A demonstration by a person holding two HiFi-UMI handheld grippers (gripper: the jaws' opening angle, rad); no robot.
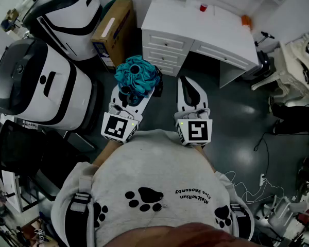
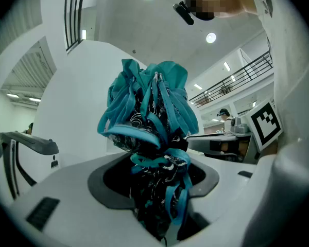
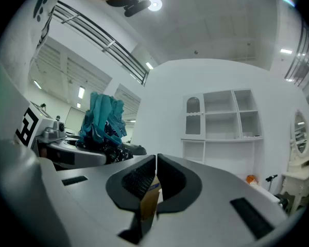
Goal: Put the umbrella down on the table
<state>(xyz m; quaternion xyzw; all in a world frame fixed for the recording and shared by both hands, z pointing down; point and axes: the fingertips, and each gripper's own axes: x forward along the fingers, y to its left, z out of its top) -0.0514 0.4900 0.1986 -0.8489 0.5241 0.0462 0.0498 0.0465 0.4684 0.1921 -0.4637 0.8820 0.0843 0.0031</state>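
Observation:
The folded teal and black umbrella (image 1: 137, 74) is held upright over the dark floor, short of the white table (image 1: 195, 27). My left gripper (image 1: 134, 90) is shut on its lower part. In the left gripper view the bunched fabric of the umbrella (image 2: 153, 112) fills the space between the jaws of the left gripper (image 2: 158, 175) and rises above them. To its right my right gripper (image 1: 189, 86) is level with it, shut and empty. The right gripper view shows the right gripper (image 3: 156, 173) with its pads together and the umbrella (image 3: 100, 118) off to the left.
A red cup (image 1: 203, 7) and an orange item (image 1: 246, 20) stand on the white table. A cardboard box (image 1: 115, 29) leans beside the table's drawers (image 1: 165, 48). Two large white and black machines (image 1: 38, 81) fill the left. Cables (image 1: 247, 184) lie on the floor at right.

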